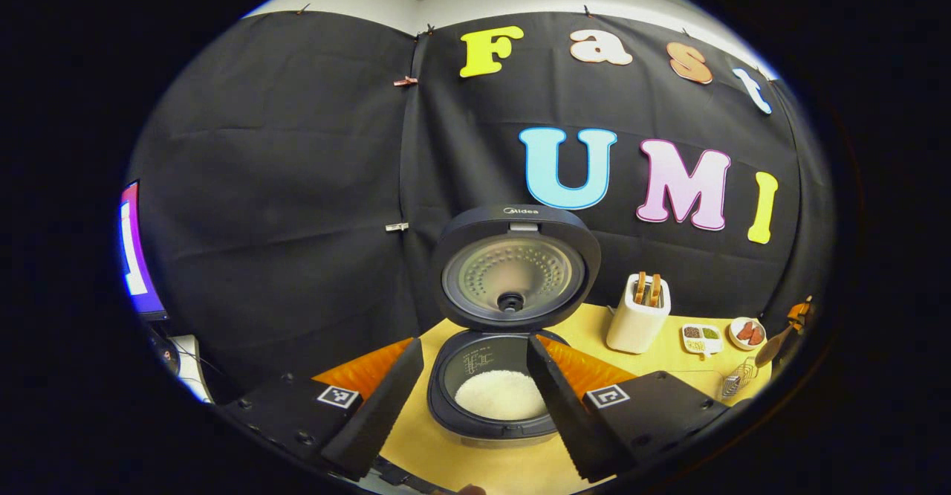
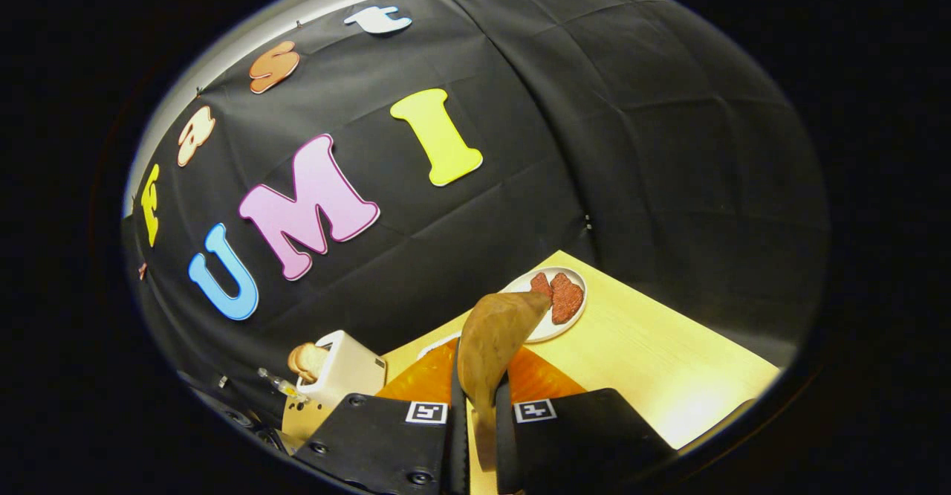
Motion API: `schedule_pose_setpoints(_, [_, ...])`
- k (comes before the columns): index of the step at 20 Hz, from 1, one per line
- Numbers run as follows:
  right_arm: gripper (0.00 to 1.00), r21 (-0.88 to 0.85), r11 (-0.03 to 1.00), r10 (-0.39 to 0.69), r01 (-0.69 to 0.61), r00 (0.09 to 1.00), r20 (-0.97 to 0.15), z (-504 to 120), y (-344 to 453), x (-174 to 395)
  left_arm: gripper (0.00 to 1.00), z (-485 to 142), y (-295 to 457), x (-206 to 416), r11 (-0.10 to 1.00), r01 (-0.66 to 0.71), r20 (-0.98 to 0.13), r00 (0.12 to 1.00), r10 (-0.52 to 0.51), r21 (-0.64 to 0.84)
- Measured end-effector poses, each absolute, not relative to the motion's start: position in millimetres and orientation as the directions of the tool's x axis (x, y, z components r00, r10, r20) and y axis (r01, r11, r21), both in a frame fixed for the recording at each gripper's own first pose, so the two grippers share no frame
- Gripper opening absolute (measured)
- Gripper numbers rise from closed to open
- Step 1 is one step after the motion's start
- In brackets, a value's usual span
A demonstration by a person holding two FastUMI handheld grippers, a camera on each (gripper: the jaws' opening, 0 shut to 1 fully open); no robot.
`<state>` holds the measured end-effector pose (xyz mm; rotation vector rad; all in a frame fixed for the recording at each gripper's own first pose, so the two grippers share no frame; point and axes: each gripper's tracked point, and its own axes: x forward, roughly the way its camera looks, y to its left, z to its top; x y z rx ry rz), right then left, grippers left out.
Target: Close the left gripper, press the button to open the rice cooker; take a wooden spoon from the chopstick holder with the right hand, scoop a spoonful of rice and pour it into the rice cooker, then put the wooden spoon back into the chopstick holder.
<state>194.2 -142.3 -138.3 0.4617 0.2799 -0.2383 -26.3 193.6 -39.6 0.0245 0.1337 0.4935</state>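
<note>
My booth: black cloth wall (image 1: pixel 297 205) creased in a grid, pinned by small clips (image 1: pixel 405 81), white wall strip (image 1: pixel 475 4) above. Pale wooden tabletop (image 2: pixel 654 361) catches a bright glare. Lit monitor (image 1: pixel 134 257) stands at far left.

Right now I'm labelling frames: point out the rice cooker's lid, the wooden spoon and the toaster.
rice cooker's lid (image 1: pixel 513 272): left gripper view, inner face of the raised lid.
wooden spoon (image 2: pixel 492 343): right gripper view, back of its bowl.
toaster (image 1: pixel 637 320): left gripper view, front wall.
</note>
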Motion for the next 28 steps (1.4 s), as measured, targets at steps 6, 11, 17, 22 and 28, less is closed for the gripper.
schedule_pose_setpoints(6, [0.18, 0.370, 0.878, -0.145, 0.302, 0.906, -0.397, -195, -134, 203, 0.95, -43, 174, -16, 0.866, -0.500, -0.139, 0.859, 0.494, -0.009])
schedule_pose_setpoints(11, [0.18, 0.355, 0.870, -0.177, 0.343, 0.888, -0.424, -220, -142, 197, 0.95, -32, 165, 5, 0.866, -0.496, -0.093, 0.867, 0.490, -0.067])
schedule_pose_setpoints(17, [0.23, 0.341, 0.875, -0.184, 0.344, 0.887, -0.423, -225, -130, 182, 0.95, 13, 171, 32, 0.900, -0.432, 0.043, 0.902, 0.430, 0.066])
schedule_pose_setpoints(22, [0.78, 0.320, 0.879, -0.201, 0.353, 0.884, -0.422, -201, -121, 155, 0.95, 56, 160, 55, 0.921, -0.344, 0.185, 0.932, 0.312, 0.181])
schedule_pose_setpoints(28, [0.98, 0.226, 0.887, -0.293, 0.402, 0.870, -0.396, -183, -133, 86, 0.99, 81, 166, 82, 0.939, -0.280, 0.277, 0.935, 0.219, 0.200])
